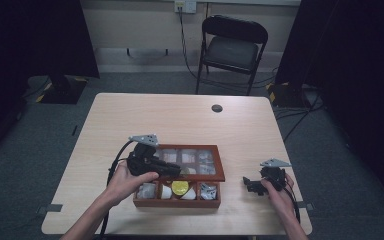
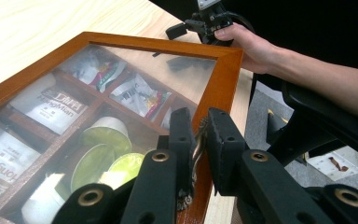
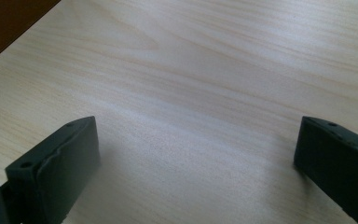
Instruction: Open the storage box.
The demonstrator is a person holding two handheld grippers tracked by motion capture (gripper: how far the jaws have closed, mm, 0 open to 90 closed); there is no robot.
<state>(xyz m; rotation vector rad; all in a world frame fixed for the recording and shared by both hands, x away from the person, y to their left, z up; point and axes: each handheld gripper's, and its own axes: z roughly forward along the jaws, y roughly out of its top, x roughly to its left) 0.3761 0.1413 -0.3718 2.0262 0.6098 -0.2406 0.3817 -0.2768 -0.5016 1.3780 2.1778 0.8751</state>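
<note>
A wooden tea box point(image 1: 176, 202) sits near the table's front edge, its glass lid point(image 1: 205, 177) lifted a little at the front. My left gripper point(image 1: 172, 171) is shut on the small metal clasp point(image 2: 196, 144) on the lid's front rail point(image 2: 223, 79), its jaws point(image 2: 200, 116) pinching it. Through the glass I see tea packets point(image 2: 51, 105) and yellow-green cups point(image 2: 105, 135) in the compartments. My right gripper point(image 1: 247, 184) rests on the table to the right of the box. Its jaws point(image 3: 196, 140) stand wide open over bare wood point(image 3: 191, 70).
The light wooden table point(image 1: 180, 120) has a round cable hole point(image 1: 217, 108) at the back. A black folding chair point(image 1: 234, 47) stands behind the table. The other hand and right gripper point(image 2: 184, 27) appear beyond the lid's corner in the left gripper view.
</note>
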